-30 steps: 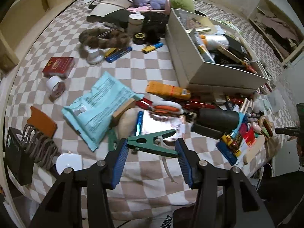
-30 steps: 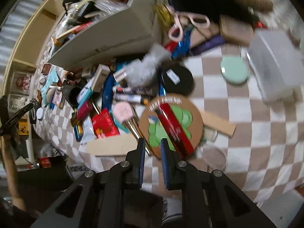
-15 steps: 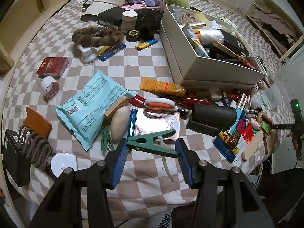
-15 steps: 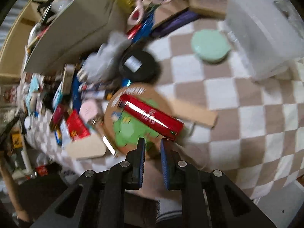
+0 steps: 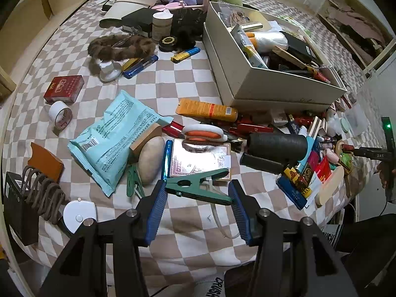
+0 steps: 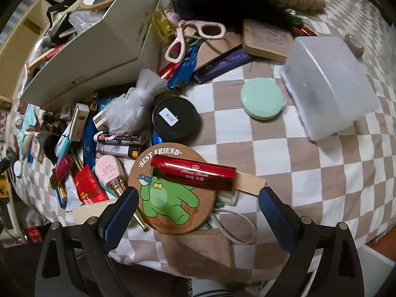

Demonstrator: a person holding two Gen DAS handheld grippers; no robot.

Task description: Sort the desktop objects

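The left gripper (image 5: 197,193) is clenched on a green clip (image 5: 199,185), exactly as a second ago, held above the checked surface (image 5: 188,225) with cards (image 5: 200,159) and a teal packet (image 5: 116,136) just beyond. The right gripper (image 6: 198,206), shut a moment back, has just been opening and now stands released, its jaws wide to either side of a round coaster (image 6: 170,190) without touching it. A red tube (image 6: 193,172) lies across the coaster. The box (image 6: 99,49) sits farther off.
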